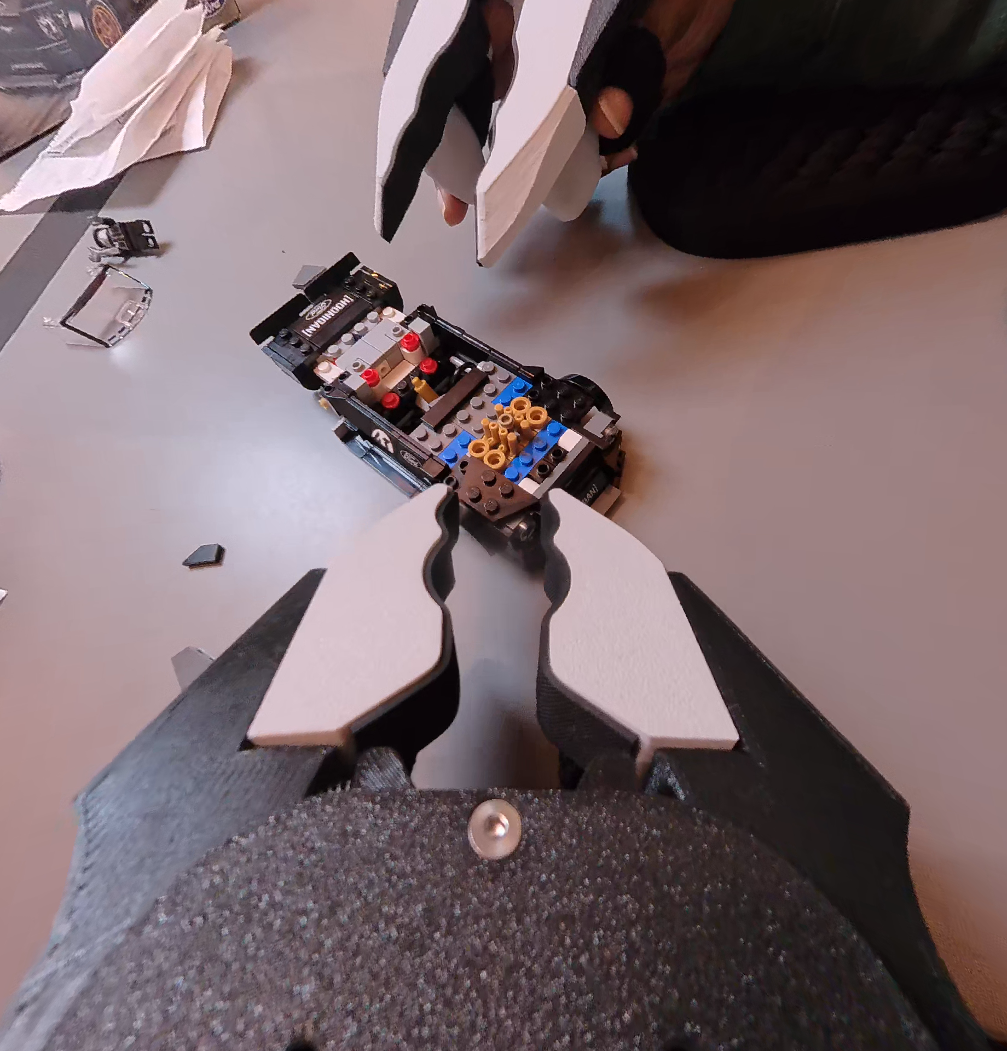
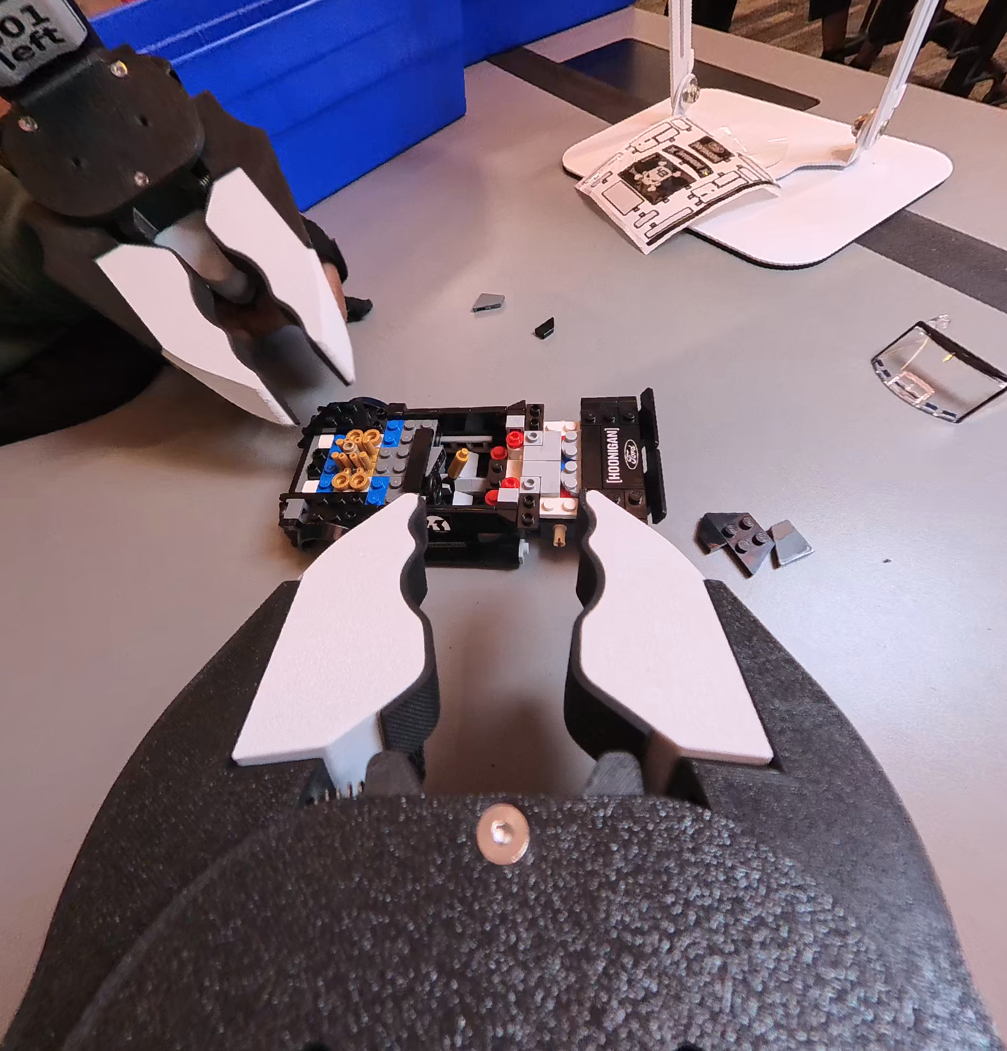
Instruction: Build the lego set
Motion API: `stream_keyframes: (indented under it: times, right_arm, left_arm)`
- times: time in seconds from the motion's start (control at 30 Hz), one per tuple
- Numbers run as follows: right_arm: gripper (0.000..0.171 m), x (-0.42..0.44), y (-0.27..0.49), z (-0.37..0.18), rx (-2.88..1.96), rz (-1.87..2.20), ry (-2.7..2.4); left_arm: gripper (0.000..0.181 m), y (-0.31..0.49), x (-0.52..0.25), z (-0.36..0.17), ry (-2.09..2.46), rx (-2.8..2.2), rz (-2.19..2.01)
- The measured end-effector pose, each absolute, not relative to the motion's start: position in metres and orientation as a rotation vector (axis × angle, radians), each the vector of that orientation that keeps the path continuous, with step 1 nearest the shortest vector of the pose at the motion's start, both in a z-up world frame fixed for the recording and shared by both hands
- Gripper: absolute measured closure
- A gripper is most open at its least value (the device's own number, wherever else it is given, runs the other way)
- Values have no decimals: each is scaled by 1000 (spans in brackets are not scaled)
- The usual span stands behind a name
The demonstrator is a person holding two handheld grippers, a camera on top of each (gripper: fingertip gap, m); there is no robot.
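A partly built black lego car lies on the grey table, with a gold engine on blue plates at its front. My left gripper is open, its fingertips on either side of the car's front end; whether they touch it I cannot tell. It also shows in the right wrist view. My right gripper is open wide and empty, just short of the car's near side. In the left wrist view it hangs beyond the car's rear.
Dark grey wedge plates lie right of the car. A clear windscreen piece, a small grey tile and a small black piece lie farther off. A sticker sheet rests on a white stand base. A blue bin stands behind. Across from one pair of fingers to the other is roughly 11 cm. My left gripper's tips are some 12 cm from the small black piece. Look for it in the left wrist view too.
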State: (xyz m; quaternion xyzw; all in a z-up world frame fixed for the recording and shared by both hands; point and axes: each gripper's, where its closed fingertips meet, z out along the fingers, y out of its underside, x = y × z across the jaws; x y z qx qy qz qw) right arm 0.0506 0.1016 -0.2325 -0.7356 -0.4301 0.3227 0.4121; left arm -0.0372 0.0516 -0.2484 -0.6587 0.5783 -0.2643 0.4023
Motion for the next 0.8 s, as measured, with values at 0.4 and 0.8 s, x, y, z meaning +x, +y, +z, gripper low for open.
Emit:
stream_keyframes:
  times: [0.4, 0.8]
  right_arm:
    - [121, 51, 101, -234, -1853, 803, -1089]
    - [121, 51, 101, -235, -1855, 798, -1095]
  left_arm:
    - [159, 51, -33, -256, 1481, -1686, -651]
    - [159, 51, -35, -256, 1479, -1691, -646]
